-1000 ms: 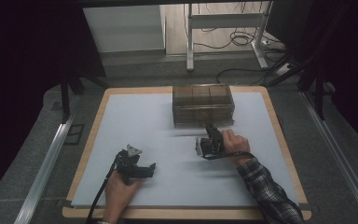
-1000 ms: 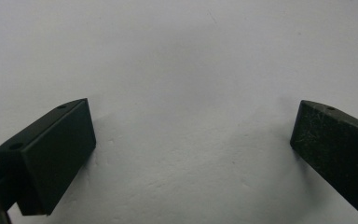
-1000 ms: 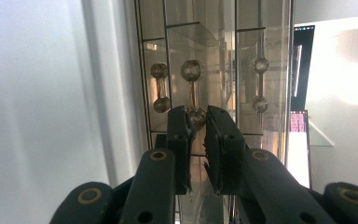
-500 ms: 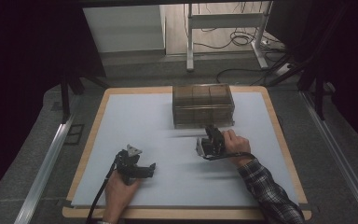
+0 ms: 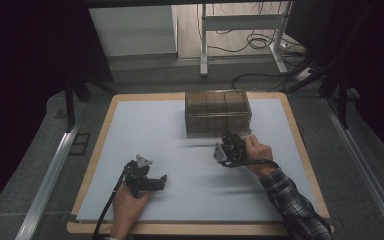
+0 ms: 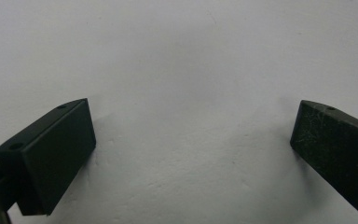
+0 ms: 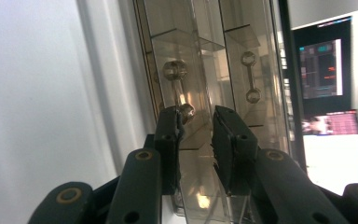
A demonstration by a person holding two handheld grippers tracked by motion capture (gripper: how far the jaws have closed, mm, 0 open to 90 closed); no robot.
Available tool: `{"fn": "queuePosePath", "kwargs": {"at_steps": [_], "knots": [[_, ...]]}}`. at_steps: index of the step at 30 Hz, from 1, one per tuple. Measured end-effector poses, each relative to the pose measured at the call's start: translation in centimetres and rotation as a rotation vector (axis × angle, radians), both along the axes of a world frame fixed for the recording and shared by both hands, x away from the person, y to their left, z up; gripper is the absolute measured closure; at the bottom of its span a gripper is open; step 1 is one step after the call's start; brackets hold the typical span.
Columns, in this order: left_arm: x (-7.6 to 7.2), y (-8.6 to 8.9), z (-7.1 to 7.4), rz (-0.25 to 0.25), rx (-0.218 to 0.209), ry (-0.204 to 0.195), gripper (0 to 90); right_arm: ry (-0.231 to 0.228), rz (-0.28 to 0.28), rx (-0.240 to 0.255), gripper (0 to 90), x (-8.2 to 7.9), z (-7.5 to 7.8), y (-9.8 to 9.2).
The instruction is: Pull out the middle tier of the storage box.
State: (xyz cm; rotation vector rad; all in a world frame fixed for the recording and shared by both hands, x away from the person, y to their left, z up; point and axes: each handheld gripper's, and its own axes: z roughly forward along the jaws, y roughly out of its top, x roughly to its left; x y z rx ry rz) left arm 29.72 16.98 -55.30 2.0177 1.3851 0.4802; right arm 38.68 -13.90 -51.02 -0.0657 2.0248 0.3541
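The table [image 5: 145,125] carries a pale work mat framed by a wooden border. All task items sit on this mat.

The clear drawer box [image 5: 218,112] stands at 12 o'clock from the mat's centre, close to the far border. It is a smoky transparent unit with several compartments. In the right gripper view the clear drawer box [image 7: 214,70] presents two drawer fronts, each with a bar handle [image 7: 178,88] ending in round knobs.

The right hand [image 5: 258,154] lies at 3 o'clock from the mat's centre, just in front of the box's near right corner. A plaid sleeve [image 5: 292,202] runs from it toward 5 o'clock.

The left hand [image 5: 129,202] rests at 7 o'clock from the centre, well apart from the box.

The right gripper [image 5: 231,142] points toward the box front. In its own view the right gripper [image 7: 196,128] has its jaws a narrow gap apart, and they have just been opening. The lower knob of the nearer handle sits at the tip of one jaw, at the mouth of the gap; the pads do not press on it from both sides.

The left gripper [image 5: 156,181] lies low on the mat. In its own view the left gripper [image 6: 193,140] has its jaws set wide apart, with bare mat between them.
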Motion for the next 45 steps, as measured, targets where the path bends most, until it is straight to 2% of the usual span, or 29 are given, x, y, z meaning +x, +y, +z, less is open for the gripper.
{"fn": "queuePosePath", "kwargs": {"at_steps": [4, 10, 15, 27, 34, 40, 45], "knots": [[0.0, 0.0, 0.0, 0.0, 0.0, 0.0, 0.0, 0.057, 0.004, 0.045, 70.4, 0.2, 0.6, -0.3], [0.0, 0.0, 0.0, 0.004, -0.005, -0.003, 0.0, 0.143, 0.023, 0.084, 67.9, 0.7, 1.7, -0.8], [0.0, 0.0, 0.0, 0.004, -0.005, -0.003, 0.0, 0.179, 0.032, 0.102, 66.6, 1.1, 2.3, -1.2], [0.0, 0.0, 0.0, -0.002, 0.002, -0.001, 0.0, 0.343, 0.055, 0.205, 64.8, 2.4, 4.0, -2.5], [0.0, 0.0, 0.0, 0.0, 0.0, 0.0, 0.0, 0.42, 0.06, 0.226, 64.6, 3.5, 4.9, -3.3], [0.0, 0.0, 0.0, 0.0, 0.0, 0.0, 0.0, 0.508, 0.062, 0.264, 64.0, 4.8, 5.5, -4.3], [0.0, 0.0, 0.0, -0.001, 0.0, 0.001, 0.0, 0.561, 0.06, 0.266, 63.8, 5.9, 6.1, -5.1]]}}
